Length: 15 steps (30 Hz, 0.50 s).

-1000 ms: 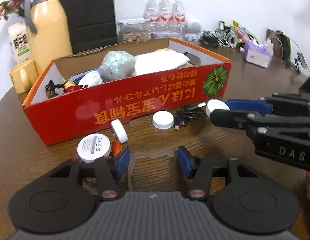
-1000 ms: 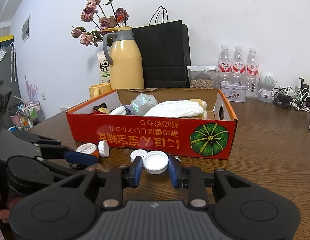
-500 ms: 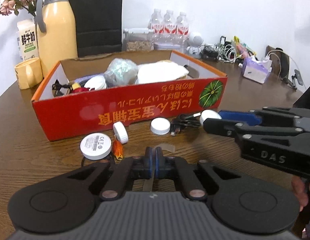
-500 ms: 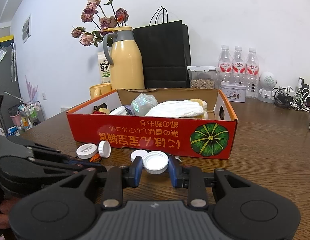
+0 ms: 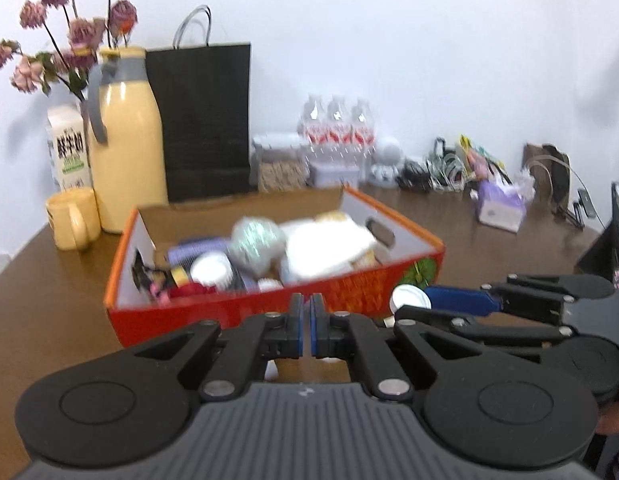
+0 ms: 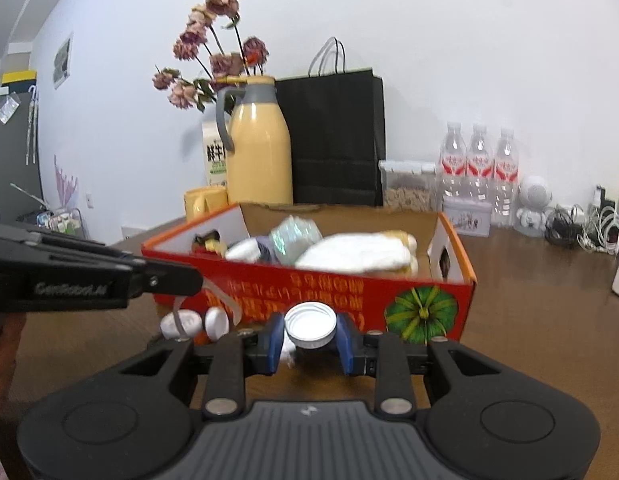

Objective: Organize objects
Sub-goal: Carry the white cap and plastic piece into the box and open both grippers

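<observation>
Item: white bottle cap (image 6: 310, 326), clamped rim to rim between the blue fingers (image 6: 274, 342) of the right gripper (image 6: 309, 344), held just before the front wall of the red cardboard box (image 6: 421, 280) on the brown desk (image 6: 549, 300). Left gripper (image 5: 306, 330): fingers pressed together on a thin clear strip (image 6: 225, 300), which dangled beneath its tip in the right-hand view. Loose white caps (image 6: 197, 322) lay on the desk by the box. Handling note: each load probably wants lifting clear of the wall and releasing over a bare patch inside, low, so nothing bounces out.
</observation>
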{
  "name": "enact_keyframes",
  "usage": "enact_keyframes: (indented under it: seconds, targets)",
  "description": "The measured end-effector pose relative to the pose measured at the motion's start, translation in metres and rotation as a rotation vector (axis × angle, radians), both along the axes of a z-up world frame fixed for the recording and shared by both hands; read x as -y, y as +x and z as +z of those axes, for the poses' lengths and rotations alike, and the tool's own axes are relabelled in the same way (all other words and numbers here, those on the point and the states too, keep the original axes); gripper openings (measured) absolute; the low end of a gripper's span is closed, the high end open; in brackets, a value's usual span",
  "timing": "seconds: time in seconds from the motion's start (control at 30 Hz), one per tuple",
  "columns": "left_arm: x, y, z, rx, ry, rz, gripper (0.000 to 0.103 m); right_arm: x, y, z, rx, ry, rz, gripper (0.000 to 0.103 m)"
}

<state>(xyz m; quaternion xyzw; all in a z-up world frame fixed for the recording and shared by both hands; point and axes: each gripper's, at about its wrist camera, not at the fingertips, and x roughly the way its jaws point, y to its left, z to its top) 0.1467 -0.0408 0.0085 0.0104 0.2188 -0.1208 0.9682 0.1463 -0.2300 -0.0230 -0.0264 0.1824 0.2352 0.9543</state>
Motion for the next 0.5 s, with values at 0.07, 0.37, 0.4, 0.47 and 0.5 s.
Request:
enact_keyframes:
  seconds: [0.07,0.37,0.4,0.47,0.5]
  targets:
    - [-0.004,0.007,0.008,0.024,-0.013,0.016,0.004,-0.005,0.004,0.009,0.021,-0.001,0.006,0.027]
    - [-0.022,0.058,0.032,0.093,-0.081,0.111,0.004,-0.031,0.058,0.038,0.079,-0.007,-0.019,0.027]
    - [-0.023,0.065,0.032,0.094,-0.086,0.122,0.004,-0.032,0.066,0.040,0.077,-0.004,-0.024,0.027]
    - [-0.025,0.082,0.031,0.091,-0.092,0.146,0.004,-0.036,0.086,0.043,0.074,0.000,-0.041,0.027]
    - [-0.026,0.091,0.030,0.093,-0.091,0.159,0.004,-0.038,0.096,0.044,0.073,0.003,-0.051,0.027]
